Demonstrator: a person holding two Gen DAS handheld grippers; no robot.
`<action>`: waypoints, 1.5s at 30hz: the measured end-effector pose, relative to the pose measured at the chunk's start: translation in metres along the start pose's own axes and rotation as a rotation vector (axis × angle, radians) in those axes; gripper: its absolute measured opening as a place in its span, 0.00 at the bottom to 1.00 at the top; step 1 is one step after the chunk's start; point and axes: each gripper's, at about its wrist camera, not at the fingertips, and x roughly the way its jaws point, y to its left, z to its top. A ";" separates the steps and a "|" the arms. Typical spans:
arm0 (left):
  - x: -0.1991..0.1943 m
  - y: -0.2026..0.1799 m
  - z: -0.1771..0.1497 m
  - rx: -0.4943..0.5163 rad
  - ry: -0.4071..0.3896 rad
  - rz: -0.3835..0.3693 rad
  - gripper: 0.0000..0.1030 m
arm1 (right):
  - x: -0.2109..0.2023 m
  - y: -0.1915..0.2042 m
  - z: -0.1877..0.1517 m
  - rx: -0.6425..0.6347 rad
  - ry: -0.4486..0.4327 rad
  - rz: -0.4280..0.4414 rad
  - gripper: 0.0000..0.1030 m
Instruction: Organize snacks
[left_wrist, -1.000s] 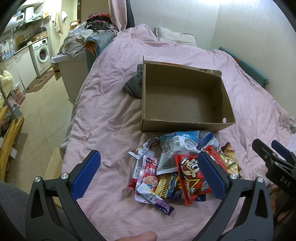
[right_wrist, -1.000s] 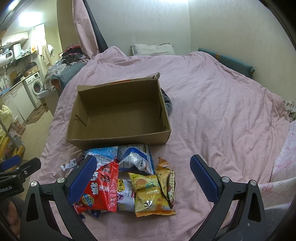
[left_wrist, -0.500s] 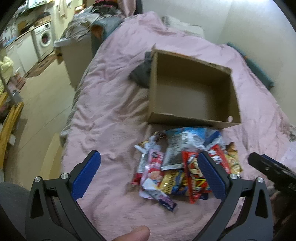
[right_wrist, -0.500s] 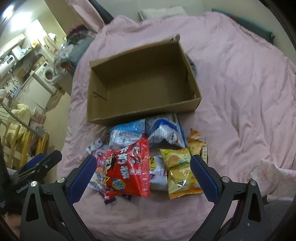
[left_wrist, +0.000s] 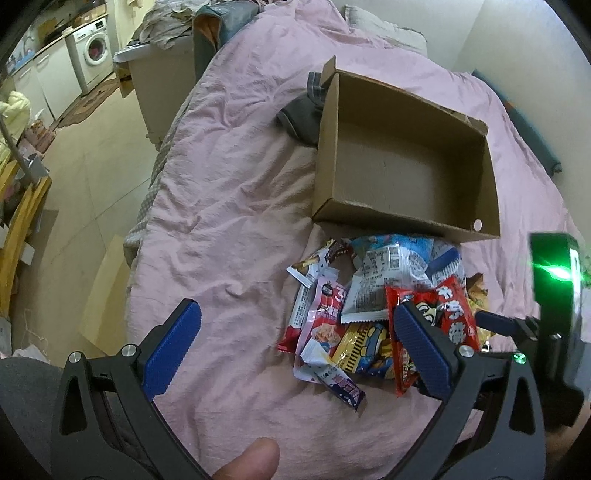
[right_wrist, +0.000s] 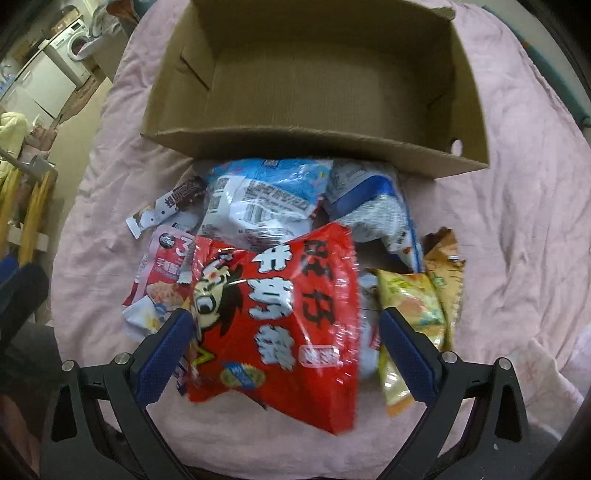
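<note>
The big red snack bag (right_wrist: 280, 317) lies on top of the snack pile (left_wrist: 384, 306) on the pink bed (left_wrist: 229, 206). It sits right between the two blue fingers (right_wrist: 166, 350) of the right gripper (right_wrist: 284, 350). Its long side runs away from the gripper, toward the cardboard box (right_wrist: 332, 147). One finger is by its left edge and the other is by its right edge. The fingers are spread wide and hold nothing. I cannot tell if they touch the bag yet.

The right gripper is much nearer to this bag than the left one. I think it only has to squeeze shut across the bag's short side, then lift it forward into the box.

The box is empty and open at the top. It stands just behind the pile, with its near wall touching the blue and white bags (right_wrist: 266, 199). Yellow bags (right_wrist: 413, 306) lie just beside the red bag on the right.

The left gripper (left_wrist: 291, 343) hangs higher up, off to the left of the pile. Its fingers are wide open too and hold nothing. One of them covers a corner of the red bag in its view.
</note>
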 end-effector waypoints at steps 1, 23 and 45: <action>0.000 -0.001 0.000 0.004 0.004 -0.001 1.00 | 0.002 0.002 0.001 -0.007 0.002 -0.003 0.96; 0.011 -0.010 -0.003 0.014 0.016 0.014 1.00 | -0.069 -0.045 -0.021 0.010 -0.234 0.221 0.56; 0.053 -0.019 -0.023 -0.087 0.203 0.055 1.00 | -0.080 -0.114 -0.027 0.213 -0.449 0.341 0.56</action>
